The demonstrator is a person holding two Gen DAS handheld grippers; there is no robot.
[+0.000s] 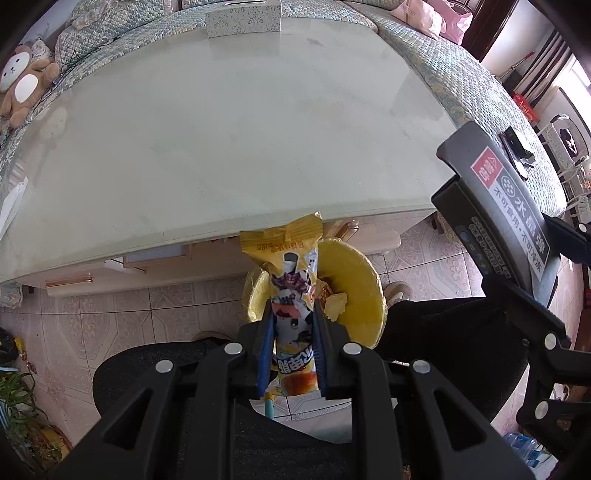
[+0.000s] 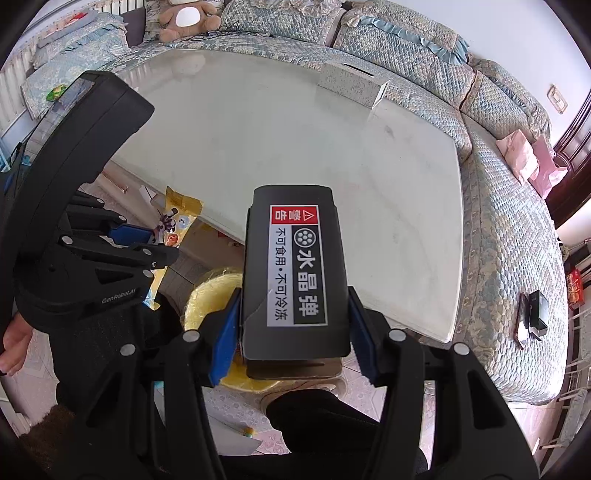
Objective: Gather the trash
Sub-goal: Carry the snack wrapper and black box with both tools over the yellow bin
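Note:
My left gripper (image 1: 293,325) is shut on a yellow snack wrapper (image 1: 291,266) with a cartoon cow print, held over a yellow-lined trash bin (image 1: 354,295) on the floor by the table edge. Some scraps lie inside the bin. My right gripper (image 2: 295,332) is shut on a black box (image 2: 295,266) with a white and red warning label, held above the same bin (image 2: 210,291). The box (image 1: 506,206) also shows at the right of the left wrist view, and the wrapper (image 2: 173,221) with the left gripper (image 2: 147,240) at the left of the right wrist view.
A pale glass-topped table (image 1: 221,140) carries a patterned tissue box (image 1: 243,22) at its far edge. A quilted sofa (image 2: 509,229) wraps around it, with a teddy bear (image 1: 22,81), pink bags (image 2: 528,158) and a black device (image 2: 532,314). A person's dark-clad legs (image 1: 443,332) flank the bin.

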